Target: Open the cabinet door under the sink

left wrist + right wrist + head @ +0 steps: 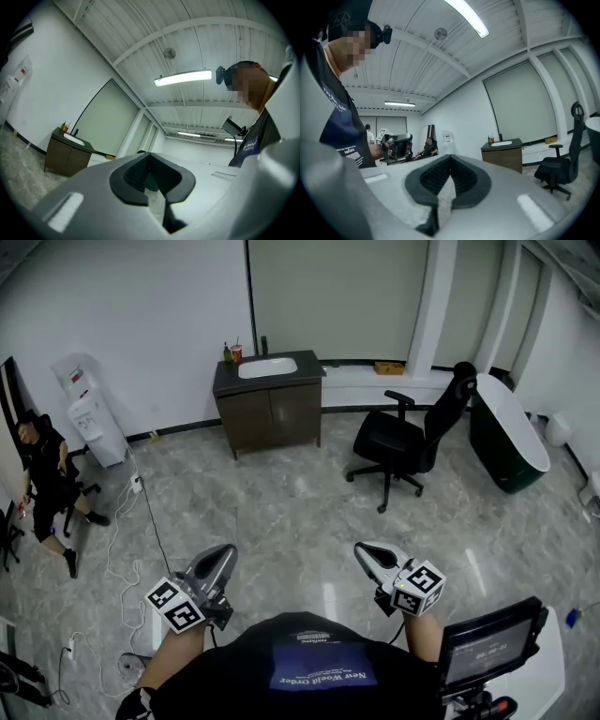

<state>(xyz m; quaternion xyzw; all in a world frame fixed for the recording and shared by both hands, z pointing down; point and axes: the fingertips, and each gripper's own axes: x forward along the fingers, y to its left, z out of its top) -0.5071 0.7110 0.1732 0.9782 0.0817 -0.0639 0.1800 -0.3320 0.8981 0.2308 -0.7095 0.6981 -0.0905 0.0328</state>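
Ahead, brown cabinet doors (272, 415) shut, white sink (267, 367)

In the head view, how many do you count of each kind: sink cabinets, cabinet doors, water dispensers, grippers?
Sink cabinet: 1
Cabinet doors: 2
Water dispenser: 1
Grippers: 2, left gripper and right gripper
Total: 6

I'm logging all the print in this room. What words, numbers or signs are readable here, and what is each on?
"New World Order": on the blue patch of the person's shirt, seen upside down in the head view.
Smaller line on that patch: too small to read.
Display on the screen: blurred, unreadable.
Red label on the water dispenser: too small to read.
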